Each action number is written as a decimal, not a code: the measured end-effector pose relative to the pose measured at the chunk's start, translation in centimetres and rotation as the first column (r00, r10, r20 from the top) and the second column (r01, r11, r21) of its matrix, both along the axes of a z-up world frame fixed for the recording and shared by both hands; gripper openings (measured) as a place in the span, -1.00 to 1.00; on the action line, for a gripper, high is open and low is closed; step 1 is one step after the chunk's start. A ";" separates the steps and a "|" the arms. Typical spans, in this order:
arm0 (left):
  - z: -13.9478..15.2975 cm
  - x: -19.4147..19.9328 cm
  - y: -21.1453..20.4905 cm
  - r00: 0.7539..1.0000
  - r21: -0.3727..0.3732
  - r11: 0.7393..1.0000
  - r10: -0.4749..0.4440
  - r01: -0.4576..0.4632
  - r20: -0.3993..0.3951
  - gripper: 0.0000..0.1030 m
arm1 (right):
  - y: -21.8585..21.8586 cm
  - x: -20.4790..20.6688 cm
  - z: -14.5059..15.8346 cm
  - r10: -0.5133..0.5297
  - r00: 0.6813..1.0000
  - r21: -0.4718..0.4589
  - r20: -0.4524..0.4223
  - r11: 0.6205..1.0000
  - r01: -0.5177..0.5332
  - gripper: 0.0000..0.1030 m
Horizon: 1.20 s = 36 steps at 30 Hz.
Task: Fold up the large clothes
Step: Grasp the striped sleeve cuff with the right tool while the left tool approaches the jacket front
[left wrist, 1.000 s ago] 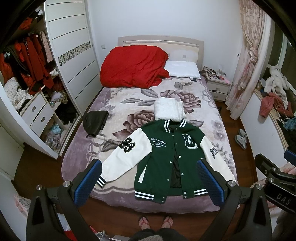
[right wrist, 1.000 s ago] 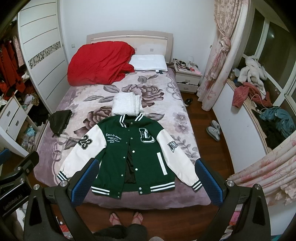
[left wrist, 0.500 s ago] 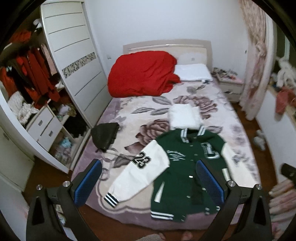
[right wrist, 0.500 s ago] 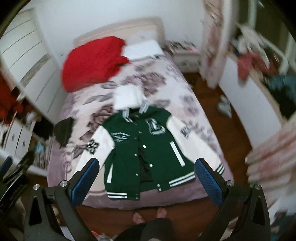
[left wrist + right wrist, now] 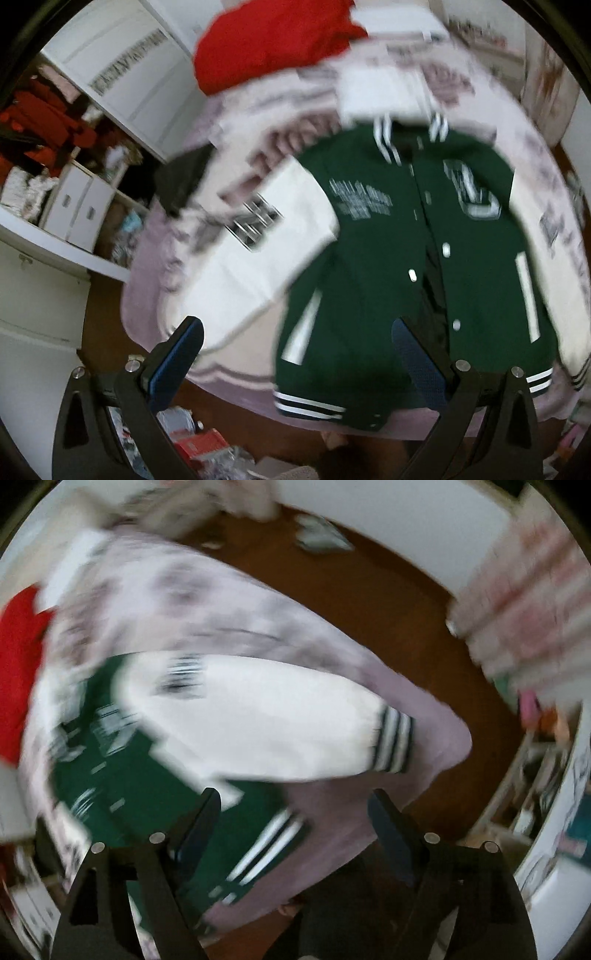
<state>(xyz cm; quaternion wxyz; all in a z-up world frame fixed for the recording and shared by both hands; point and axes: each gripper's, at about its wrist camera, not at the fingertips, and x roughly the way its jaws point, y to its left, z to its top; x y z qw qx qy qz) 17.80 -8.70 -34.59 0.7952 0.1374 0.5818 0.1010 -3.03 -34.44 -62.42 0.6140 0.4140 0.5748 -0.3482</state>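
Left wrist view shows the left gripper [image 5: 295, 356] spread wide and empty above the green jacket [image 5: 388, 266] lying flat on the bed [image 5: 155, 295], while the right gripper [image 5: 295, 816], closing on nothing, should probably pinch the blurred white sleeve [image 5: 258, 720] near its cuff.

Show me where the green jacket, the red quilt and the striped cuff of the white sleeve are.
green jacket [image 5: 373, 258], left wrist view, on its green front panel.
red quilt [image 5: 273, 40], left wrist view, on the middle of the heap.
striped cuff [image 5: 393, 740], right wrist view, on the sleeve's end.
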 end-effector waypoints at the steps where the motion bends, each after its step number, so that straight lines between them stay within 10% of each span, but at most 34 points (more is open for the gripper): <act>1: -1.6 -0.3 -0.2 1.000 -0.010 1.000 0.000 -0.001 -0.026 1.00 | -1.3 -1.1 -2.6 -0.020 0.999 0.019 -0.046 1.000 0.021 0.62; 6: -12.4 -1.1 -5.1 0.978 -0.180 0.983 0.002 -0.040 -0.207 1.00 | -5.5 -5.2 -13.1 -0.067 0.980 0.114 -0.185 0.989 0.090 0.62; 10: -18.9 -2.1 -7.6 0.939 -0.337 0.934 -0.002 -0.122 -0.345 0.99 | -6.7 -6.0 -15.8 -0.060 0.992 0.174 -0.115 0.981 0.080 0.64; 15: -23.0 -3.3 -10.2 0.927 -0.439 0.891 -0.062 -0.116 -0.370 0.22 | -8.3 -6.2 -17.6 -0.079 0.995 0.211 -0.064 0.973 0.091 0.72; 17: -22.2 -3.6 -10.8 0.948 -0.438 0.897 -0.083 -0.063 -0.306 -0.84 | -8.9 -6.3 -18.0 -0.082 0.995 0.222 -0.052 0.971 0.091 0.74; 25: -17.1 -5.4 -6.1 0.983 -0.481 0.875 -0.036 -0.057 -0.182 -0.87 | -10.0 -8.7 -18.1 -0.101 0.995 0.221 0.020 0.971 0.095 0.74; 31: -18.6 -4.6 -5.3 0.970 -0.462 0.886 -0.072 -0.045 -0.233 -0.78 | -7.4 -11.9 -15.9 -0.192 0.978 0.239 0.079 0.956 0.168 0.74; 36: -17.0 -3.7 -6.4 0.973 -0.439 0.894 -0.018 -0.087 -0.230 -0.57 | -4.8 -14.6 -17.6 -0.456 0.872 0.460 0.181 0.822 0.335 0.74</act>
